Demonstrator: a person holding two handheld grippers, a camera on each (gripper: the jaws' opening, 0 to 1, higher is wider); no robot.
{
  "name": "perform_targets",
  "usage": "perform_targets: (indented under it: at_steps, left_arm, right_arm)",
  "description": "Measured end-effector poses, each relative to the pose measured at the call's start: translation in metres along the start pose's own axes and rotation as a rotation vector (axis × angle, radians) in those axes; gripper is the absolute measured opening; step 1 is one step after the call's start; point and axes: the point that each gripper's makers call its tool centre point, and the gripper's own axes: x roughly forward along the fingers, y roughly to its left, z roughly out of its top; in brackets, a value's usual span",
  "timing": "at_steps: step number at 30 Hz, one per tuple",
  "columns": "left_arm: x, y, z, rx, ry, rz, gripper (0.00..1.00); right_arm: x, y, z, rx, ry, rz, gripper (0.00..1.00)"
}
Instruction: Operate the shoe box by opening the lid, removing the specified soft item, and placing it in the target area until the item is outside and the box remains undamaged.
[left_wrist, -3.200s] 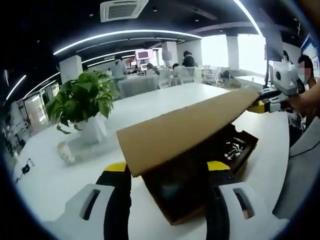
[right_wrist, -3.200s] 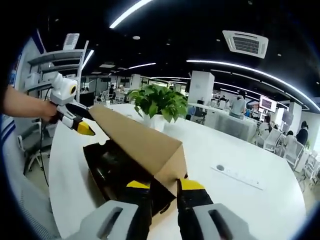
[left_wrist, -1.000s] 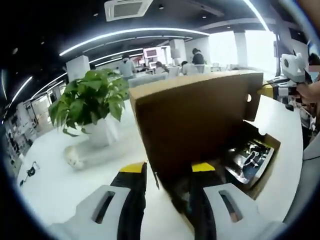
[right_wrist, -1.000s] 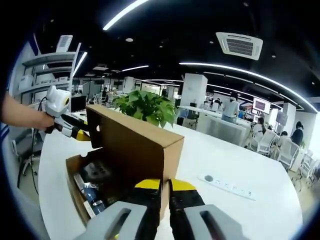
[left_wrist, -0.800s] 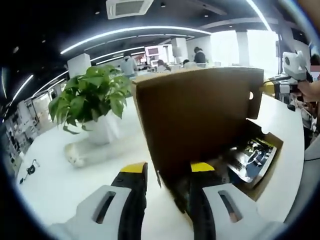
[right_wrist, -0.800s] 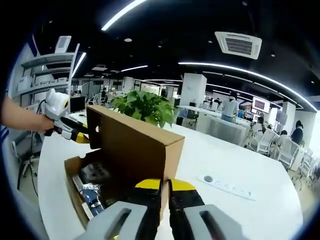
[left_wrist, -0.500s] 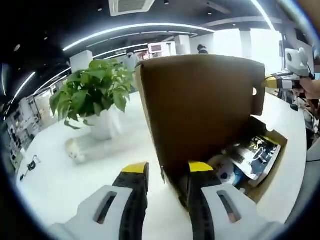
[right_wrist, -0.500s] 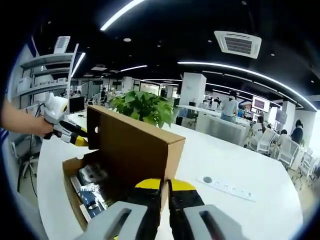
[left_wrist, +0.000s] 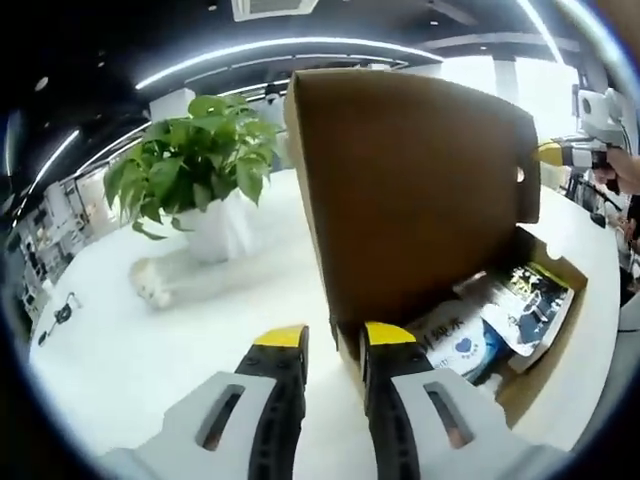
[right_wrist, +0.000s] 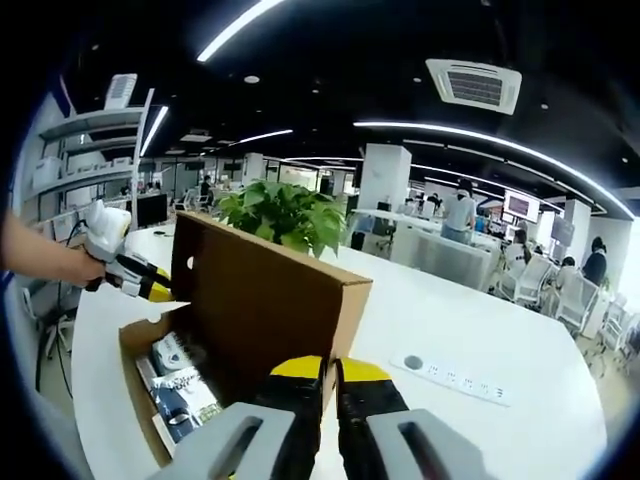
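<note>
Shoe box (left_wrist: 520, 350) of plain brown cardboard sits on a white table (left_wrist: 130, 350), lid (left_wrist: 420, 190) hinged up near vertical along the far long side. In the left gripper view the lid stands as a flat matte panel with a small round hole near its right edge; the box's long axis runs away from this camera toward the right gripper (left_wrist: 560, 152). Inside lie glossy soft packets (left_wrist: 500, 320), white and blue printed, flat against the bottom.

Left gripper (left_wrist: 333, 340): black jaws with yellow tips, nearly together, pinching the lid's near lower corner edge. Right gripper (right_wrist: 328, 372): jaws closed on the lid's side flap at its end. In the right gripper view the left gripper (right_wrist: 140, 282) meets the lid's opposite end, a hand (right_wrist: 70, 265) behind it.

Open room: wide bare tabletop left of the box in the left gripper view, up to a potted plant (left_wrist: 195, 170) in a white pot, well apart from the box. In the right gripper view, smooth table spreads right of the box, with a white power strip (right_wrist: 450, 380) lying flat, apart from the box. The table's curved edge runs close to the box's open front side.
</note>
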Motion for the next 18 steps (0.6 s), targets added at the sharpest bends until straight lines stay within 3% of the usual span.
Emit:
perform_targets:
  at_steps: [18]
  left_arm:
    - [0.012, 0.004, -0.003, -0.028, -0.006, 0.025, 0.1]
  right_arm:
    - [0.013, -0.011, 0.002, 0.011, 0.01, 0.001, 0.0]
